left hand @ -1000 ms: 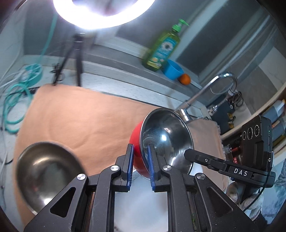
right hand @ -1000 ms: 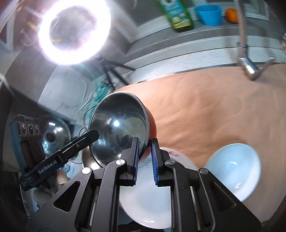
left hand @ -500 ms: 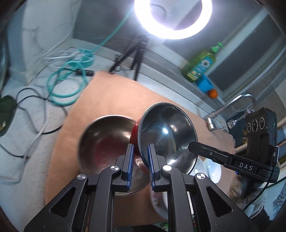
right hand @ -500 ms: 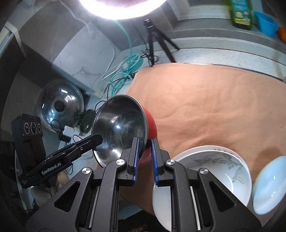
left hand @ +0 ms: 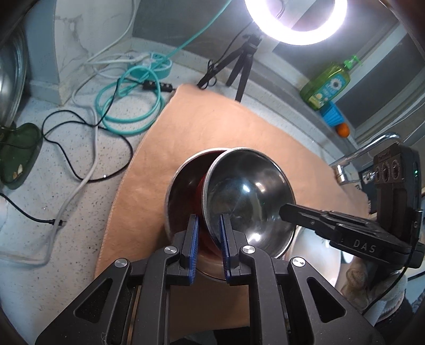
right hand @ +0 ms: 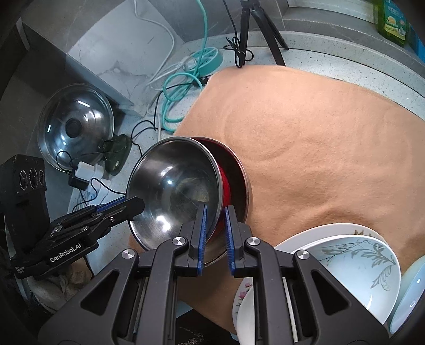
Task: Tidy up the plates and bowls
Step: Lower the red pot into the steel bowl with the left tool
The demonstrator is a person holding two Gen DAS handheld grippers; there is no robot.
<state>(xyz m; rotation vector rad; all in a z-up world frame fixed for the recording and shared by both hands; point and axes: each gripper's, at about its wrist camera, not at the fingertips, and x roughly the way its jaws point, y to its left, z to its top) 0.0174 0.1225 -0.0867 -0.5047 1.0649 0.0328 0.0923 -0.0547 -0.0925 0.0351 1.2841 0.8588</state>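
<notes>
So both tongs are clamped on the same thing here: the left tongs [left hand: 208, 240] pinch the near rim of the red-sided steel bowl [left hand: 249, 201], one blue pad inside and one outside, and the right tongs [right hand: 214, 233] do the same on the opposite edge of that bowl, so it's carried between the two. The bowl is tilted, its shiny inside facing the cameras, and it sits partly down inside a second steel bowl [left hand: 183, 185] that rests on the orange cloth [left hand: 212, 127]; the red wall is tucked behind the lower bowl's rim, though I can't tell whether the two bowls actually touch. In the left view you can see the other tongs coming in from the right with a gloved hand [left hand: 372, 286] behind them. Just beside the bowls, toward the near right corner of the cloth, there's a stack of white plates [right hand: 265, 313] with a leaf-patterned white bowl [right hand: 356, 268] on top, and a pale blue dish [right hand: 409, 294] right at the edge of the frame. Off the cloth, on the speckled surface [left hand: 53, 201], lie a teal cable coil [left hand: 130, 106], black and white wires, and a glass pot lid [right hand: 75, 127] leaning against the wall. Further back stand a small tripod [left hand: 244, 61] with a ring light [left hand: 296, 20], a green soap bottle [left hand: 328, 87], a blue cup [left hand: 330, 116], an orange [left hand: 343, 130] and a chrome tap [left hand: 361, 156].
</notes>
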